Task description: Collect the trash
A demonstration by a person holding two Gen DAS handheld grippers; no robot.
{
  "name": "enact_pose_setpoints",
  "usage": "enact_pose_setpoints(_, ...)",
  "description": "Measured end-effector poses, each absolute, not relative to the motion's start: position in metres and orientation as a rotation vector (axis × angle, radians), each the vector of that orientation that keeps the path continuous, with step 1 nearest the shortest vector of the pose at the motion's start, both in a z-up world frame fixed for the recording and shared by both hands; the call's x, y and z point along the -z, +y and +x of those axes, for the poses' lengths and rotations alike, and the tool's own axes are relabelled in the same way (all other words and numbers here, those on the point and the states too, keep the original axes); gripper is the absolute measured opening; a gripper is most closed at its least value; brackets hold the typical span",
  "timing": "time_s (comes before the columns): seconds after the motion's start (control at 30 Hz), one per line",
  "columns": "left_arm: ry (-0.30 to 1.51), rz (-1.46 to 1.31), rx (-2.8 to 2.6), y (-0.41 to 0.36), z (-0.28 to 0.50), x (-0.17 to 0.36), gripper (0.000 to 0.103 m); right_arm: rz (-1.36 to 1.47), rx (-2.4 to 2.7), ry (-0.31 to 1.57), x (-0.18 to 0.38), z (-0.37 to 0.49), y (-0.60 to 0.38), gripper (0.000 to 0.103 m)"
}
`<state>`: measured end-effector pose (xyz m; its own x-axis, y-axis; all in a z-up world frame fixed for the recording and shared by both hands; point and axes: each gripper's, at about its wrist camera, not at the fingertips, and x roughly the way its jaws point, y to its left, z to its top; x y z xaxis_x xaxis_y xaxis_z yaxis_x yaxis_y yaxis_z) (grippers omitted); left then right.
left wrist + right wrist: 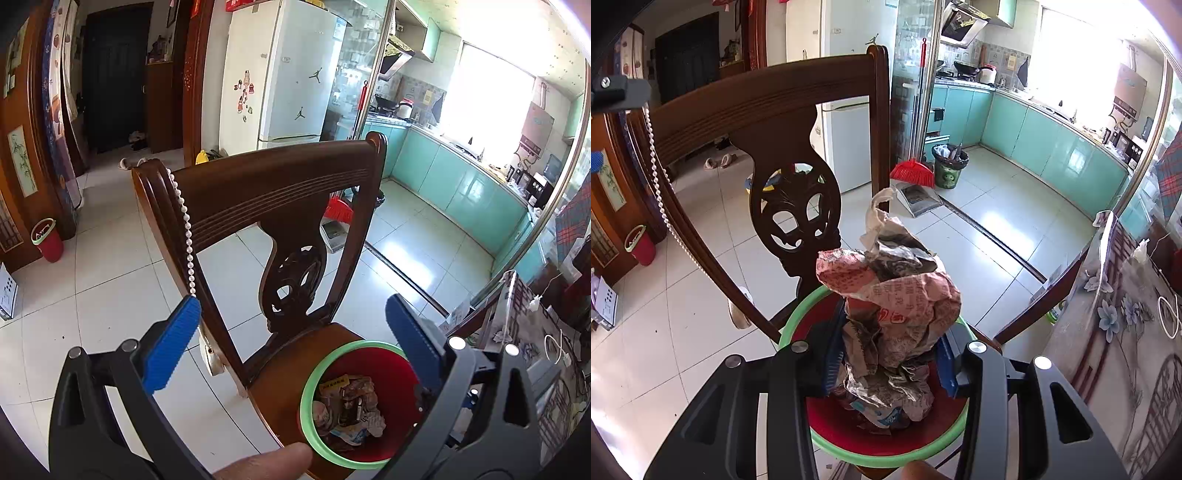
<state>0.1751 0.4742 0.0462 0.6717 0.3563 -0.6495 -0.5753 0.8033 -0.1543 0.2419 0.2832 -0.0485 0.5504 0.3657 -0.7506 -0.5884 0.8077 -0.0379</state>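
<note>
**Wad of paper over the bin, not yet dropped**

My right gripper (888, 363) is pinching a crumpled wad of pink-and-grey printed wrapping paper (894, 299) between its blue pads, the bundle bulging up and forward out of the fingers with a white twisted tail at its top. It hangs directly above the mouth of the small red plastic bin with a pale green rim (886, 459), low enough that its bottom looks level with the rim or just inside it; I cannot tell whether it touches the scraps below.

My left gripper (291, 336) is spread wide and holds nothing. Its right finger sits just beside the same bin (369, 345), and whether it touches the rim I cannot say. From this side I see the bin already has crumpled wrappers and packets (347, 410) in its bottom, well short of full.

The bin stands on the seat of a dark carved wooden chair (273, 177), with a string of white beads (186, 229) draped over the backrest's corner. Beyond are white floor tiles, a red broom (911, 171) and a dark dustbin (949, 168) by the kitchen doorway, and a floral-clothed table (1108, 325) to the right.

As I judge it, several pieces are collected and this one only needs releasing. Small white scraps lie on the table in the left view, so there may be more to fetch.
</note>
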Motion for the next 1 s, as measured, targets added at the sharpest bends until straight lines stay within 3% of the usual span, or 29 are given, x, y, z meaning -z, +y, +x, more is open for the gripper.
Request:
enact_pose_setpoints(0.33,0.631,-0.361,-0.532,0.472,0.175,-0.051,0.098,-0.341,-0.527,0.88,0.094,0.26,0.294,0.045)
enact_pose_setpoints(0.53,0.633,-0.342,-0.521,0.464,0.177,-0.052,0.098,-0.341,-0.521,0.892,0.098,0.263,0.296,0.066)
enact_pose_setpoints(0.6,0.631,-0.332,-0.518,0.461,0.178,-0.054,0.098,-0.334,-0.521,0.889,0.095,0.262,0.295,0.08)
enact_pose_setpoints(0.7,0.626,-0.295,-0.527,0.455,0.179,-0.057,0.098,-0.331,-0.511,0.876,0.09,0.26,0.292,0.091)
enact_pose_setpoints(1.0,0.604,-0.255,-0.523,0.438,0.175,-0.066,0.098,-0.296,-0.506,0.847,0.06,0.239,0.264,0.096)
